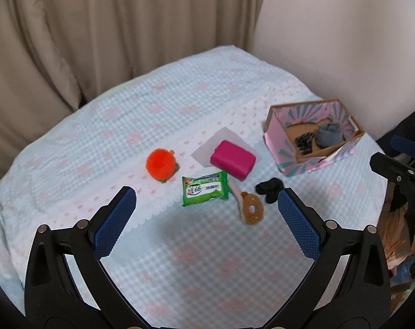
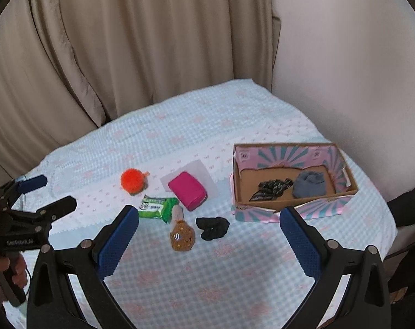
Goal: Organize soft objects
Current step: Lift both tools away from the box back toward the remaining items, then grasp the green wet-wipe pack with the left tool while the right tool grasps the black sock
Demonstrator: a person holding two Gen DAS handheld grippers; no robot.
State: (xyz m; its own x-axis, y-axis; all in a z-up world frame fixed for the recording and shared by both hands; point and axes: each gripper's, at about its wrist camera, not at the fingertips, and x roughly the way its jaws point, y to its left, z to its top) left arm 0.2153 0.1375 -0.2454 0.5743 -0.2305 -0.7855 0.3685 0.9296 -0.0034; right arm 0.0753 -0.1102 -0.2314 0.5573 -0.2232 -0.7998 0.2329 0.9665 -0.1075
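Blue-padded, both my tongs hang spread and empty: left tongs (image 1: 207, 200), right tongs (image 2: 209, 219). I judge I am between picks, choosing the next soft thing for the box (image 2: 344, 192), which already holds a grey sock (image 2: 309, 183) and a striped tie (image 2: 270, 187). From the right tongs, the black scrunchie (image 2: 213, 227) lies near at twelve o'clock and the box at two. Next I'd lower over the scrunchie, pinch its folds gently, then carry it in.
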